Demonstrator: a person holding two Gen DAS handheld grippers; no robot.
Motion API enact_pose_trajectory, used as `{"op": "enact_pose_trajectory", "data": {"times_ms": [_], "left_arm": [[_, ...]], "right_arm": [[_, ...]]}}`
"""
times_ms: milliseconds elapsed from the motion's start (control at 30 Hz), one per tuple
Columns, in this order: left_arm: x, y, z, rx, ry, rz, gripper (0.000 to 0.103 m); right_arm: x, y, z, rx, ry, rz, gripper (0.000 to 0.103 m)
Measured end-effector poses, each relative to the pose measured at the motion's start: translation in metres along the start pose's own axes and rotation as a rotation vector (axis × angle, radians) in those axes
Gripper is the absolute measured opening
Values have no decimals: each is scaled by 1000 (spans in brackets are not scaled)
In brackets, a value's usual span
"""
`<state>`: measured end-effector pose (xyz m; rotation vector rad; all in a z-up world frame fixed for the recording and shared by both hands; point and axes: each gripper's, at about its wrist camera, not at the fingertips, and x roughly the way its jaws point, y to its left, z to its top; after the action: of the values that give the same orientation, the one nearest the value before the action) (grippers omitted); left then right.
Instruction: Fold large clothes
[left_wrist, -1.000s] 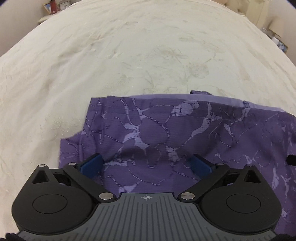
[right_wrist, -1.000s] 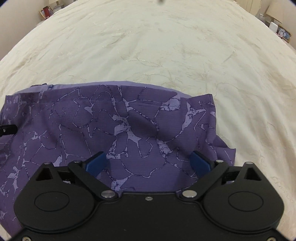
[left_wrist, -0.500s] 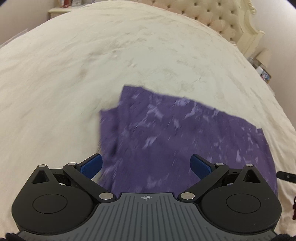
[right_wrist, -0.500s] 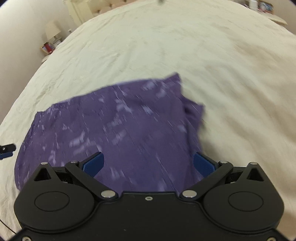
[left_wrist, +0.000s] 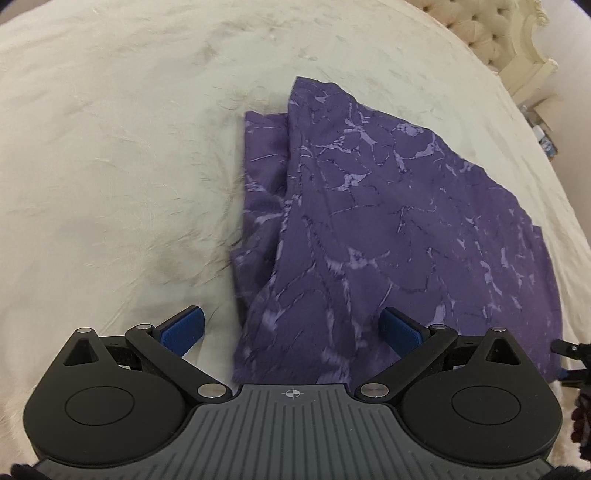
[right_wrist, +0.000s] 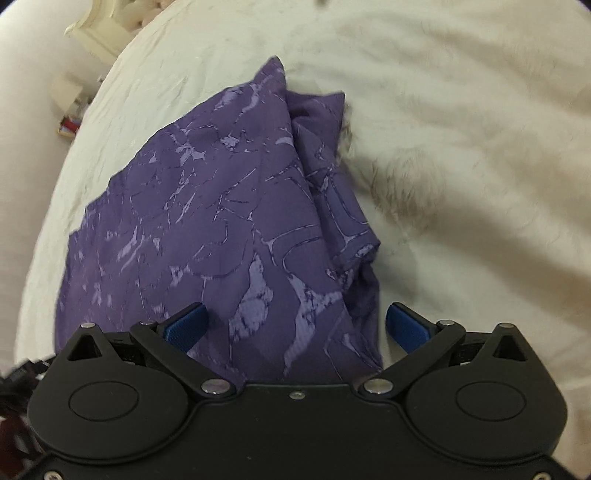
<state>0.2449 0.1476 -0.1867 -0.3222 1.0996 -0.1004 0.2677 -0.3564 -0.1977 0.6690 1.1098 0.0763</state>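
On crinkled cream bedding, marbled purple garment lies folded, rumpled.

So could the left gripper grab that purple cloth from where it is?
Probably yes. The left gripper is open, with the cloth's near edge lying between its fingers on the bed, and nothing is in the way.

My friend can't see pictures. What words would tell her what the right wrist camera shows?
A folded purple garment with a pale crackle pattern lies on a cream bedspread. The right gripper hovers over its near edge, blue fingers spread wide, gripping nothing. A cream bed frame corner shows top left.
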Motion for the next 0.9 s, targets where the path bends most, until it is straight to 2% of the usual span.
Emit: {"op": "enact_pose_trajectory", "data": {"times_ms": [200,433,567,633,667,700,733,767,800,900], "left_arm": [[26,-4,19,-5,14,-73,103],[45,-10,36,-21,35,-105,103],[44,-8,37,-73,47,-110,101],[41,-9,36,-96,59,-90,94],[40,-10,36,-88,67,-81,85],[38,-11,36,-81,73,-89,71],[36,-11,36,-82,82,-100,63],[34,-12,36,-87,87,-110,48],[31,-12,36,-90,88,-114,39],[20,-17,37,-58,88,-121,32]], "right_arm": [[23,-5,17,51,30,77,103],[33,-8,26,46,34,161,103],[37,-11,25,89,16,192,103],[35,-14,24,120,16,196,103],[34,-14,24,137,26,188,103],[33,-13,25,148,36,178,101],[32,-10,26,150,46,161,99],[31,-7,26,138,52,149,87],[30,-3,26,117,56,148,70],[19,12,25,58,45,144,44]]}}
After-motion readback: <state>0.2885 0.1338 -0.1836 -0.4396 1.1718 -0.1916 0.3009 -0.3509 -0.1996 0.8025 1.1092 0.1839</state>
